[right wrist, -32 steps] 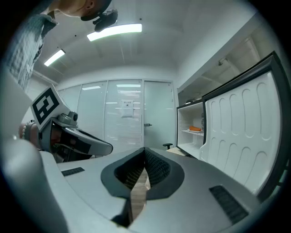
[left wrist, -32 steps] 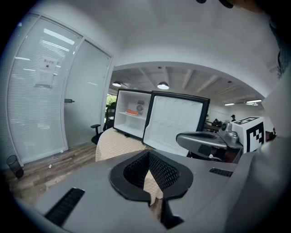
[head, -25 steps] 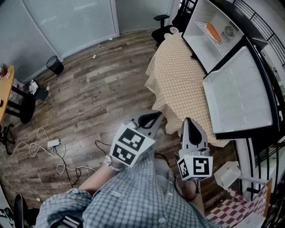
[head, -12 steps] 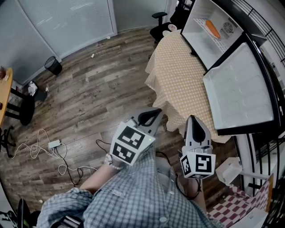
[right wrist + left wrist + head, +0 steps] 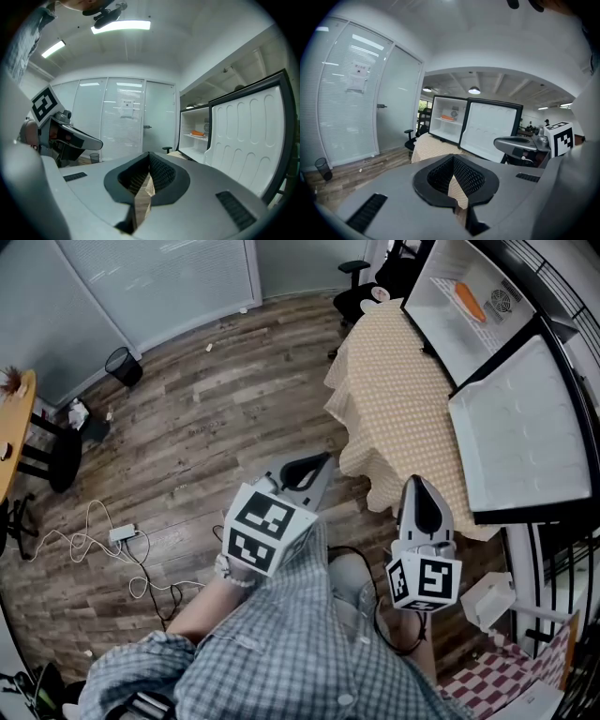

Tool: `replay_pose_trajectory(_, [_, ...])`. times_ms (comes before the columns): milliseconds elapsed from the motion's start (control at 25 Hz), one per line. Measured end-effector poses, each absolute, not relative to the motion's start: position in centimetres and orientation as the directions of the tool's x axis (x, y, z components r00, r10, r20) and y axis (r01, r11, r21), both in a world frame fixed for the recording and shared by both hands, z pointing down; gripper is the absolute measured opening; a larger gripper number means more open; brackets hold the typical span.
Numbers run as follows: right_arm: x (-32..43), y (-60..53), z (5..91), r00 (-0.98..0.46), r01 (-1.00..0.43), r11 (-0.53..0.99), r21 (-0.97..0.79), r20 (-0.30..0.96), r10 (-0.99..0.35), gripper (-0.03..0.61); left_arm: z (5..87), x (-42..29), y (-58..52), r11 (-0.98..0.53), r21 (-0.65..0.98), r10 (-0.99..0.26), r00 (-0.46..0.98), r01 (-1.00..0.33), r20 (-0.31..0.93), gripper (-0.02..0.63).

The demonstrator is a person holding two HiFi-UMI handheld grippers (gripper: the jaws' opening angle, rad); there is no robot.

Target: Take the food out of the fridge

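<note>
A small fridge (image 5: 441,306) stands open on a table with a beige checked cloth (image 5: 398,399), at the top right of the head view. An orange food item (image 5: 469,301) lies on its shelf; it also shows far off as an orange food item (image 5: 448,117) in the left gripper view and as an orange food item (image 5: 198,133) in the right gripper view. The white door (image 5: 525,437) swings wide open toward me. My left gripper (image 5: 314,465) and right gripper (image 5: 417,486) are held over the floor well short of the fridge, both shut and holding nothing.
An office chair (image 5: 354,282) stands beyond the table. A black bin (image 5: 122,367) sits by the glass partition. Cables and a power strip (image 5: 122,535) lie on the wood floor at left. A wire rack (image 5: 567,306) runs along the right.
The left gripper has shifted a little forward and left. The head view has swung, so the fridge and table sit further right. Both grippers stay shut.
</note>
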State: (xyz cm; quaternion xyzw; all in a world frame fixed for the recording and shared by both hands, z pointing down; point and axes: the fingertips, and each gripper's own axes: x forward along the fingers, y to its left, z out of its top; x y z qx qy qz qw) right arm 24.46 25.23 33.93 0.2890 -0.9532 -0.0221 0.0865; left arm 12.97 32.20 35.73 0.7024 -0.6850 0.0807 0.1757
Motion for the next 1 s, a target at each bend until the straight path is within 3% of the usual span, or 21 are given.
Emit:
replay_pose_trajectory(520, [22.6, 24.2, 35.1, -0.836, -0.513, 0.854, 0.085, 0.177, -0.520, 0.009, 36.2, 10.1, 32.5, 0.085, 0.128, -0.935, -0.035, -0.988, 0.353, 0.005])
replay_pose_trajectory(1000, [14.7, 19.9, 35.1, -0.906, -0.382, 0.920, 0.085, 0.164, -0.391, 0.009, 36.3, 5.1, 28.9, 0.178, 0.142, -0.929, -0.119, -0.974, 0.350, 0.005])
